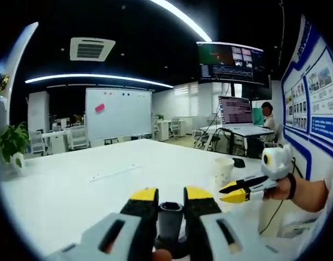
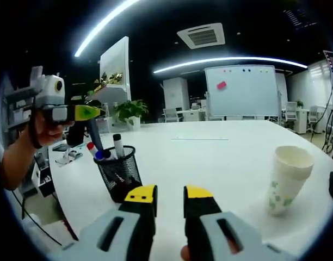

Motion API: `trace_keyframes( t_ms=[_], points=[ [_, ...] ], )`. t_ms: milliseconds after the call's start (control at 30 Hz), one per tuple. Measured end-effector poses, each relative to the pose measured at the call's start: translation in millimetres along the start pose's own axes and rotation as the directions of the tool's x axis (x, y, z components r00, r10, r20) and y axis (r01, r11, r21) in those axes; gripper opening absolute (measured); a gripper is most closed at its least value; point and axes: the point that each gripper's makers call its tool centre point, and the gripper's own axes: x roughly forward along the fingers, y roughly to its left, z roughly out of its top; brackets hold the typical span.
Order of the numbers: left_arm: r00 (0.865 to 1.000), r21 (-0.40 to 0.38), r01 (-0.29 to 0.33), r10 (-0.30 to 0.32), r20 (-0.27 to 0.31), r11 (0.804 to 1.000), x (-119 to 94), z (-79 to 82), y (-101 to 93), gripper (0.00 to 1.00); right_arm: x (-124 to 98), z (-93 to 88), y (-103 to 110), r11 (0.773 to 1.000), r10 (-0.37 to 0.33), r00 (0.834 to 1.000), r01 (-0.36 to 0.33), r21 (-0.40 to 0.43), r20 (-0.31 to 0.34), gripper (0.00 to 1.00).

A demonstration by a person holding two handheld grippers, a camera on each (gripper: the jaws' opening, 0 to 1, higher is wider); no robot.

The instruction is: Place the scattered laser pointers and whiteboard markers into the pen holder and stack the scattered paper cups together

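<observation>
My left gripper (image 1: 171,194) is shut on a dark grey pen-like stick (image 1: 170,216) that stands upright between its yellow-tipped jaws. In the right gripper view, the left gripper (image 2: 94,112) is held by a hand at the upper left. The dark stick (image 2: 94,136) hangs from it just above the black mesh pen holder (image 2: 118,173). The holder contains red-capped, blue-capped and white markers (image 2: 118,145). My right gripper (image 2: 170,193) is low over the table, open a little with nothing between its jaws. The right gripper (image 1: 232,192) is beside a paper cup (image 1: 223,171). This white green-printed cup (image 2: 286,182) stands upright.
The white table (image 1: 74,185) stretches wide, with a thin pale strip (image 1: 113,173) lying on it. A black mouse (image 1: 239,162) lies behind the cup. A potted plant (image 1: 11,142) stands at the far left corner. Behind are a whiteboard (image 1: 118,113), a laptop (image 1: 236,112) and a seated person.
</observation>
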Motion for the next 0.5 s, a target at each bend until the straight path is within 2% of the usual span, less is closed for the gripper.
trace_keyframes(
  t_ms=[500],
  points=[
    [0.999, -0.023, 0.015, -0.016, -0.035, 1.0, 4, -14.5, -2.1, 0.19, 1, -0.4, -1, 1.0, -0.001, 1.0, 0.001, -0.001, -0.003, 0.2]
  ],
)
